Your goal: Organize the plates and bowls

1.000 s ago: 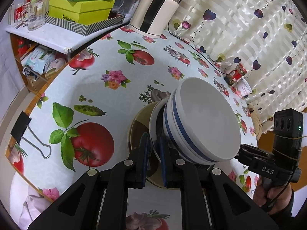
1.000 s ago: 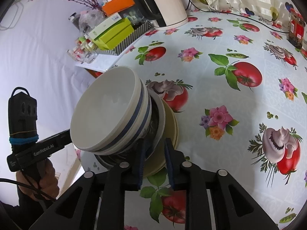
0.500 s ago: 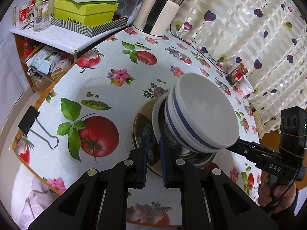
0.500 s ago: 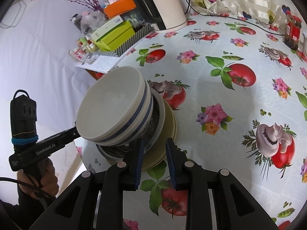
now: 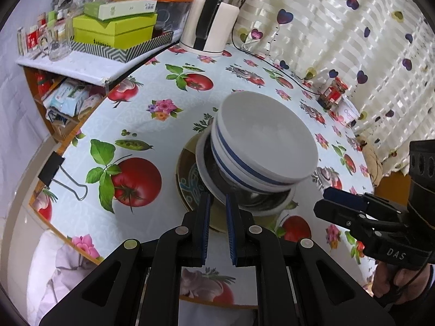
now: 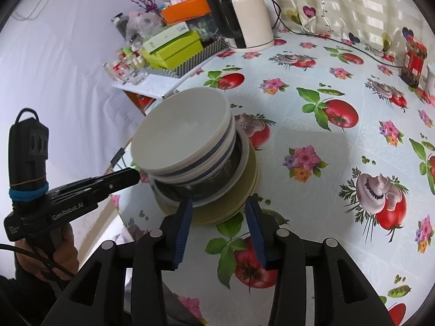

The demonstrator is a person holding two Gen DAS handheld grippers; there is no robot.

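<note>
Left claw [image 5: 217, 206]: blue pads close together, only a narrow gap, nothing gripped; tips sit just in front of the near edge of the stack, seemingly not touching it. Seen from the right wrist view, the same claw [image 6: 133, 175] points at the stack's side, tip just beside the bowls

Right claw [image 6: 218, 212]: jaws opening, pads standing apart either side of the plate rims, not pressing on them; nothing clamped. From the left wrist view this claw [image 5: 326, 203] is off to the right of the stack, clear of it

Stack: sits on the surface [image 6: 339, 163], near its edge. Bottom is an olive plate [image 6: 250, 184] with a teal pattern showing on its face in the left view [image 5: 190, 182]. On it a white plate [image 6: 246, 149], then a shiny metal bowl [image 5: 258, 198], then two white bowls with blue stripes nested together, top bowl [image 5: 266, 135] empty inside. The bowls lean off-centre, tilted toward the left claw's side

Surface covering: pale cloth printed with tomatoes, mushrooms, flowers, peas. A black binder clip [image 5: 54, 168] grips its edge

Further out: white kettle [image 6: 250, 16] with black handle at the far side, its cord running along the curtain [image 5: 353, 40]. Green boxes [image 5: 114, 30] on a striped tray on a side shelf, glass mug [image 5: 54, 43] beside them. Dark jar [image 6: 413, 62] with red label at far right

A hand [image 6: 46, 255] holds the left grip; another hand [image 5: 394, 282] holds the right
</note>
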